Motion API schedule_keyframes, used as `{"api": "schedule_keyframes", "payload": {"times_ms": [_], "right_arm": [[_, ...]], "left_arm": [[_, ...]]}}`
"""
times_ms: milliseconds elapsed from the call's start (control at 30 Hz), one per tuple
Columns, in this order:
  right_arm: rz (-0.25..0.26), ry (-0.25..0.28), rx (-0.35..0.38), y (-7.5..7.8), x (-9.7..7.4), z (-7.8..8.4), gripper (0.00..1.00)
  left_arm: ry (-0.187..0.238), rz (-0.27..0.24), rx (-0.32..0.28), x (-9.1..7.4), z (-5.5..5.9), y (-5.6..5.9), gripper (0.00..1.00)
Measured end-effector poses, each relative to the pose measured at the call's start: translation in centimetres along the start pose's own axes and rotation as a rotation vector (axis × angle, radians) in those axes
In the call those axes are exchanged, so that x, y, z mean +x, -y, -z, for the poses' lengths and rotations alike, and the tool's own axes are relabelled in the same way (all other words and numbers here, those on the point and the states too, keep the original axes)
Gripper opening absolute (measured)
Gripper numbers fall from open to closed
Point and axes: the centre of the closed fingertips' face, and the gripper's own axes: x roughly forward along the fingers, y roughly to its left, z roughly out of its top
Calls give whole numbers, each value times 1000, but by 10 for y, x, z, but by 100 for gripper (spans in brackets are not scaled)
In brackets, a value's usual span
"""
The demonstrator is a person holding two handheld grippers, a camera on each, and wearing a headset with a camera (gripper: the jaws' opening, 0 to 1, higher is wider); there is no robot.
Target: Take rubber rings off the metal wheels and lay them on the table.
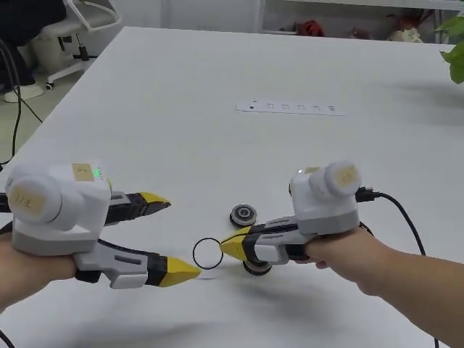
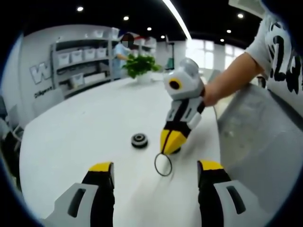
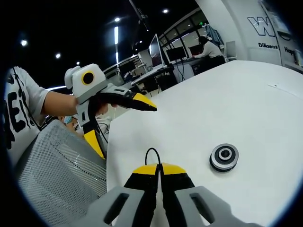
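Observation:
My right gripper (image 1: 228, 246) is shut on a thin black rubber ring (image 1: 194, 253) that hangs from its yellow tips just over the white table (image 1: 217, 145). In the right gripper view the ring (image 3: 152, 150) loops out from between the shut jaws (image 3: 158, 169). A metal wheel (image 1: 243, 215) with a dark ring around it lies just beyond the tips; a second wheel (image 1: 257, 267) sits partly hidden under the right gripper. My left gripper (image 1: 172, 236) stands open to the ring's left, nothing between its jaws. Its own view shows the ring (image 2: 155, 164) ahead of the open jaws (image 2: 155, 166).
A white strip with small marks (image 1: 290, 107) lies further back on the table. An office chair (image 1: 72, 29) stands past the far left corner, a plant (image 1: 455, 51) at the right edge. The right gripper's cable (image 1: 406, 217) trails near the front.

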Motion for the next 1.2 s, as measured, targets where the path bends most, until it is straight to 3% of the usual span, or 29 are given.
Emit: {"api": "schedule_keyframes", "payload": {"times_ms": [500, 1200], "right_arm": [[13, -26, -19, 1, 2, 7, 0], [30, -5, -41, 2, -7, 2, 20]], "left_arm": [[-4, 2, 1, 0, 0, -1, 73], [-8, 5, -2, 0, -1, 2, 73]]}}
